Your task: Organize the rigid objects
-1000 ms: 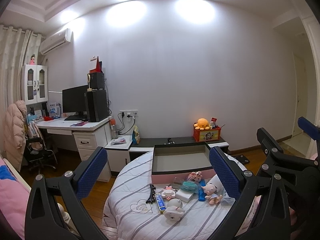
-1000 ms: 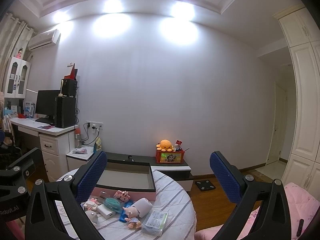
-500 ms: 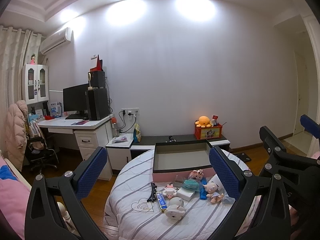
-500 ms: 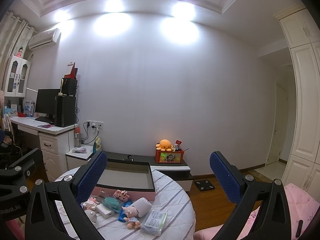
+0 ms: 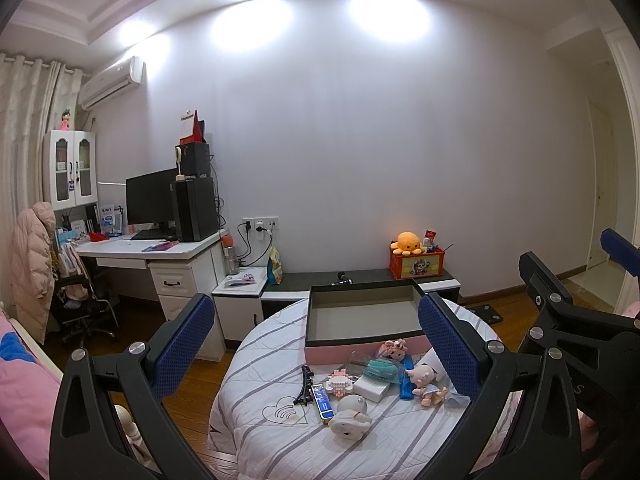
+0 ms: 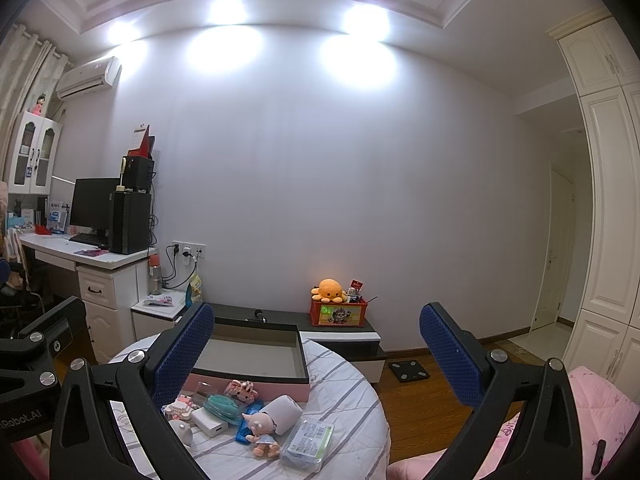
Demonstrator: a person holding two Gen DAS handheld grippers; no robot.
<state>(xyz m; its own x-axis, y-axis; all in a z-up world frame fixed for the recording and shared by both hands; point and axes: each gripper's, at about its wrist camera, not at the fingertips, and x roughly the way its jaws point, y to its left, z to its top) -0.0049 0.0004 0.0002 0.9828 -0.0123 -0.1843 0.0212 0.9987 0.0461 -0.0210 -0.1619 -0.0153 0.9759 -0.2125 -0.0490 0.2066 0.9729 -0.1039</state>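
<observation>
A round table with a striped white cloth holds an empty pink box with a dark rim, also in the right wrist view. In front of the box lie small items: a pig-nosed doll, a white round toy, a blue flat pack, a teal case, a white cylinder and a clear packet. My left gripper is open and empty, above and short of the table. My right gripper is open and empty, likewise raised.
A white desk with monitor and computer tower stands at left, with an office chair. A low dark bench behind the table carries an orange toy box. Pink bedding lies at the right; wood floor surrounds the table.
Both views have shifted slightly; the table and box sit a little lower and nearer in the left wrist view. Both grippers stay open and empty.
</observation>
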